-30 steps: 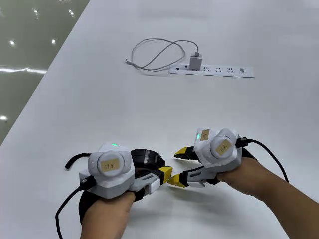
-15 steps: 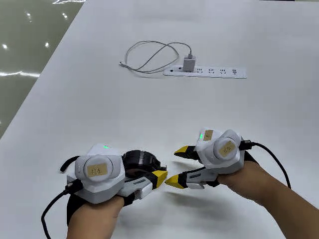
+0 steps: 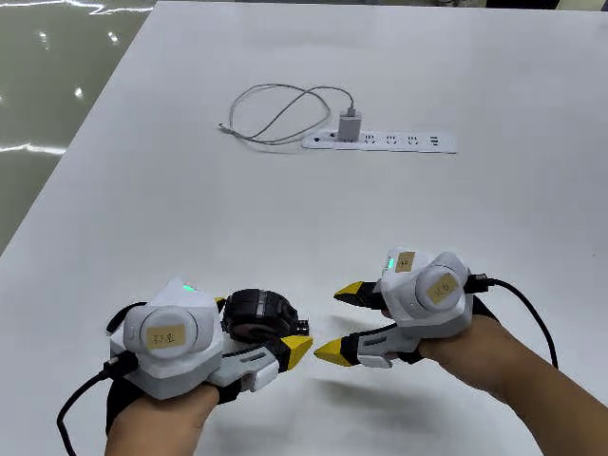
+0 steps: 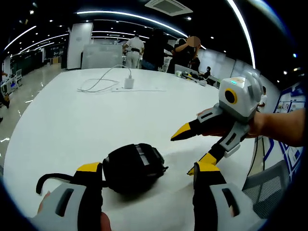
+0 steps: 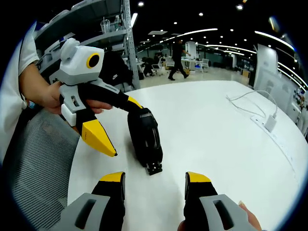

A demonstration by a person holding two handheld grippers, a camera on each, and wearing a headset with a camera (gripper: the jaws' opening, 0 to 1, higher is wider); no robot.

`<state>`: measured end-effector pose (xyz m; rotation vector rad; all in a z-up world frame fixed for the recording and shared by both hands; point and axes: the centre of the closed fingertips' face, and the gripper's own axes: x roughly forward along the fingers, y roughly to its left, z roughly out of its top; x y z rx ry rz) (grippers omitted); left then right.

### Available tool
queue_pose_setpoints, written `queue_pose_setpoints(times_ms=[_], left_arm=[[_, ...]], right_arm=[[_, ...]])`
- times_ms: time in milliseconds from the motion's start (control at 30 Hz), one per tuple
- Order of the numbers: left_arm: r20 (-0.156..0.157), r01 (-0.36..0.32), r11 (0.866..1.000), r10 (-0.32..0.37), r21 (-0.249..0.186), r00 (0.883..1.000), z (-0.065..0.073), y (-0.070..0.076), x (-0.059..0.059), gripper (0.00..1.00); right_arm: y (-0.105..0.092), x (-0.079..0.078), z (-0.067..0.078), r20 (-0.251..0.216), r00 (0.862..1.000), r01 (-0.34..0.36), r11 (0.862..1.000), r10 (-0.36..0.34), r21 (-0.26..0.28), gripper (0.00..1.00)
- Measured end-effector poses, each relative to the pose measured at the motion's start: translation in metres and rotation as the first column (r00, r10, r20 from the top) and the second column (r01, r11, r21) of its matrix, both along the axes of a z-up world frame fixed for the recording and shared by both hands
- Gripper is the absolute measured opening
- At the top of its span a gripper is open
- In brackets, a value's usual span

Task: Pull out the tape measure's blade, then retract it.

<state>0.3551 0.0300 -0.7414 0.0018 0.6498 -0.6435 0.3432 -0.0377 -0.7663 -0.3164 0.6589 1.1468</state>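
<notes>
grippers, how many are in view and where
2. The left gripper sits at the near left, jaws open around the black tape measure; the right gripper is to its right, open, tips toward it.

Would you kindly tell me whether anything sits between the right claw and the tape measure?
Nothing visible does: bare white table lies between the open right claw and the tape measure.

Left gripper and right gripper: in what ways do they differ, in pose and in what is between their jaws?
The left gripper has the black tape measure between its jaws, lying against one of them; the right gripper has nothing between its jaws. The left gripper reaches around the tape measure, while the right gripper points at it from the side, apart from it. Both are open, with yellow jaw tips and white bodies.
</notes>
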Motion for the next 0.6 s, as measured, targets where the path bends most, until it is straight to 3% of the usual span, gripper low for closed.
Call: queue_pose_setpoints(times_ms=[467,600], left_arm=[[0.01,0.019,1.0,-0.019,0.004,1.0,0.001,-0.001,-0.001,0.78],[0.018,0.041,0.999,-0.041,0.002,0.999,0.005,0.001,-0.003,0.79]], right_arm=[[-0.001,-0.001,0.004,-0.007,1.0,0.011,1.0,-0.011,0.015,0.48],[-0.005,-0.002,0.011,0.004,1.0,0.022,1.0,-0.022,0.022,0.48]])
